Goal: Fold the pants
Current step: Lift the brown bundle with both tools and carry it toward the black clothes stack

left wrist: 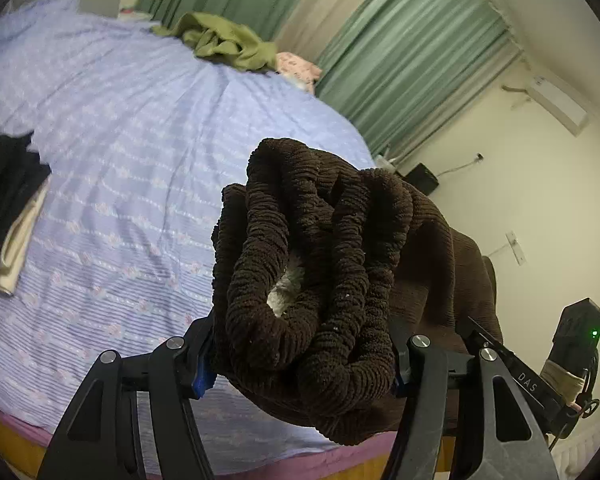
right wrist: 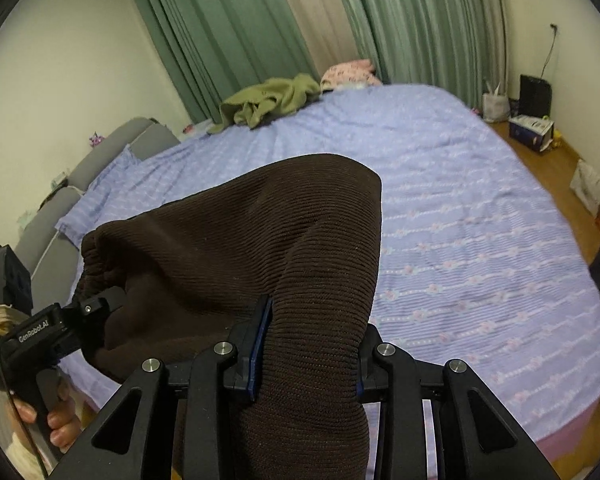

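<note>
Dark brown corduroy pants [left wrist: 312, 264] hang in the air above the bed. My left gripper [left wrist: 300, 364] is shut on the bunched elastic waistband, which bulges up between its fingers. My right gripper [right wrist: 308, 356] is shut on another part of the pants [right wrist: 260, 240], a thick fold of fabric that drapes over and between its fingers. The left gripper [right wrist: 100, 304] also shows at the left of the right wrist view, gripping the waistband end. The right gripper's body [left wrist: 540, 376] shows at the right of the left wrist view.
A bed with a lilac patterned sheet [right wrist: 460, 208] lies below. An olive green garment [right wrist: 272, 100] and a pink item [right wrist: 350, 70] lie at its far side. A stack of folded dark and cream clothes [left wrist: 8, 216] sits on the bed. Green curtains hang behind. Boxes [right wrist: 532, 130] stand on the wooden floor.
</note>
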`<state>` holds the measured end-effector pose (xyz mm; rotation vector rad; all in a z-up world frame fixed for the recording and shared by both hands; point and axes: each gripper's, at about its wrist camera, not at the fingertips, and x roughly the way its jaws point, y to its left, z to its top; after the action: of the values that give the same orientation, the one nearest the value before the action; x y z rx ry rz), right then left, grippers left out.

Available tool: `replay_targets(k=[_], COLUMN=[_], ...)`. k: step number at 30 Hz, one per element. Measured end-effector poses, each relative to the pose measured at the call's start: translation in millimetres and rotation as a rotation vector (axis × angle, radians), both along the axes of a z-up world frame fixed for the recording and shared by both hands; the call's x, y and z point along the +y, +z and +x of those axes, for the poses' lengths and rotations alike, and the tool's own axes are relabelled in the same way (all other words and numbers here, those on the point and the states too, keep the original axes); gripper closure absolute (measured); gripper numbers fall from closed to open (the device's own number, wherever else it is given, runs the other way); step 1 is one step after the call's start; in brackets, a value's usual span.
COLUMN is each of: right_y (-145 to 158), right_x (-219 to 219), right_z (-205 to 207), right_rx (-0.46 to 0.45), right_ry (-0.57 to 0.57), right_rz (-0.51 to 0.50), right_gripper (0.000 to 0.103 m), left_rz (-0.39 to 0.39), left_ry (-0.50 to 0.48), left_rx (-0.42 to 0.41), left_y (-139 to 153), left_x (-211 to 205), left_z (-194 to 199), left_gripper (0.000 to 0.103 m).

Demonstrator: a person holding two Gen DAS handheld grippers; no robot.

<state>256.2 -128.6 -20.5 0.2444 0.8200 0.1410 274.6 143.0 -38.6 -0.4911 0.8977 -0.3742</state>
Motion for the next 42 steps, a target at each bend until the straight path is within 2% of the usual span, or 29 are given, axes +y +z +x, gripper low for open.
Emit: replay_targets(k=[5, 12, 16, 22, 26, 29, 34, 37, 42], right_y=[29.4, 49.2, 52.8, 51.5, 48.9, 43.2, 28.0, 20.9, 11.5], right_x=[9.0, 21.7, 38.7, 73.8, 112.2, 143.7, 228.7, 280.4, 362.5], right_z=[-30.9, -56.8, -67.5, -65.6, -64.1, -58.7, -50.1, -44.3, -33.5], right_rx=[-0.066, -0.137, -0.149, -0.136, -0.136, -0.117, -0.105, -0.053, -0.032], right_ry=[-0.003, 0.039, 0.097, 0.172, 0.216, 0.229, 0.204, 0.171, 0.161], right_rz=[-0.003, 0.04, 0.053, 0.049, 0.026, 0.048, 0.056, 0.087, 0.097], right_gripper=[0.07, 0.07, 0.07, 0.07, 0.07, 0.07, 0.07, 0.07, 0.07], left_rz=[0.009, 0.034, 0.035, 0.005, -0.004, 0.002, 0.016, 0.024, 0.027], left_ry=[-0.009, 0.033, 0.095, 0.172, 0.208, 0.216, 0.18, 0.153, 0.14], left_rx=[-0.066, -0.141, -0.153, -0.133, -0.131, -0.124, -0.1, -0.08, -0.03], left_y=[32.6, 65.6, 71.6, 59.6, 52.0, 48.5, 43.1, 39.7, 29.2], left_x=[7.8, 27.8, 44.7, 89.0, 131.8, 175.4, 256.9, 313.5, 403.9], left_z=[-28.3, -69.1, -90.1, -110.0, -117.5, -117.4, -100.6, -88.9, -67.2], left_gripper=[0.041, 0.041, 0.041, 0.042, 0.041, 0.041, 0.042, 0.041, 0.042])
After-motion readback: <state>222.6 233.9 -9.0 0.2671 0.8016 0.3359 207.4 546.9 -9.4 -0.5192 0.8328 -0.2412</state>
